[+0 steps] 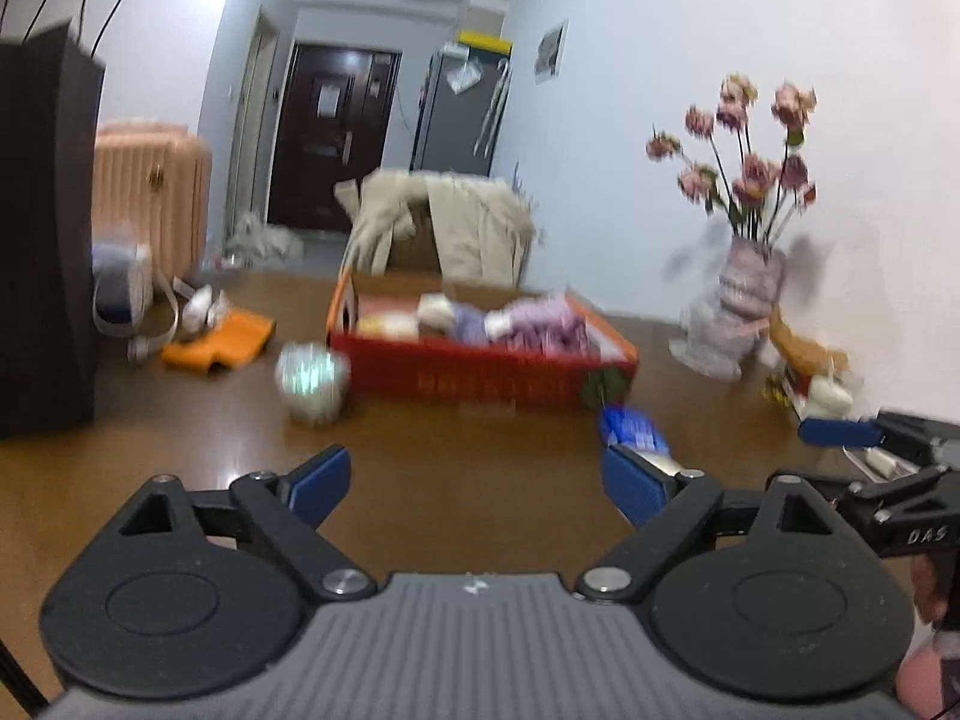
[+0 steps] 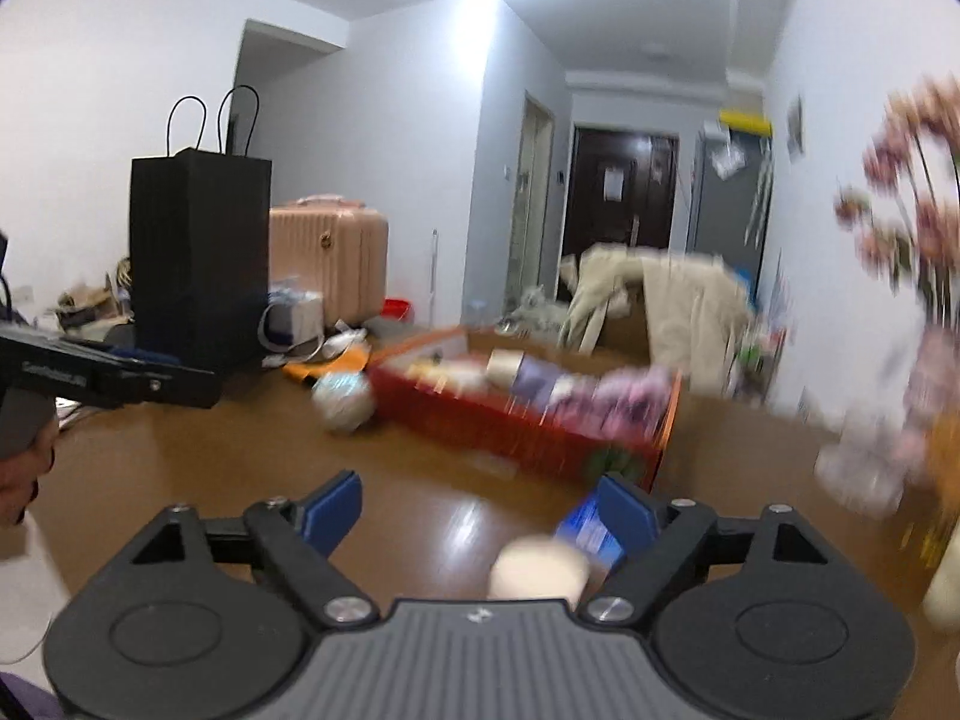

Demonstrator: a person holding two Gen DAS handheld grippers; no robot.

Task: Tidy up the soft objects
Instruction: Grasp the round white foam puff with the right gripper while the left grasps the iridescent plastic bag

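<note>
Both the left gripper (image 1: 477, 483) and right gripper (image 2: 480, 507) stand spread, grasping nothing. Soft objects (image 1: 528, 318) lie inside the red box (image 1: 480, 375). Just before that box, only the right wrist view shows a cream roll (image 2: 537, 570). Box lettering is blurred, unreadable.

left wrist: low over desk (image 1: 480, 480), facing red box (image 1: 480, 375), fairly near | right wrist: low, beside it on the right, same heading | shared: red box, black bag (image 2: 198, 252), far door (image 1: 330, 132)

Bare table (image 1: 468, 480) lies before red box (image 1: 480, 381); vase (image 1: 744, 300) flanks right.
</note>
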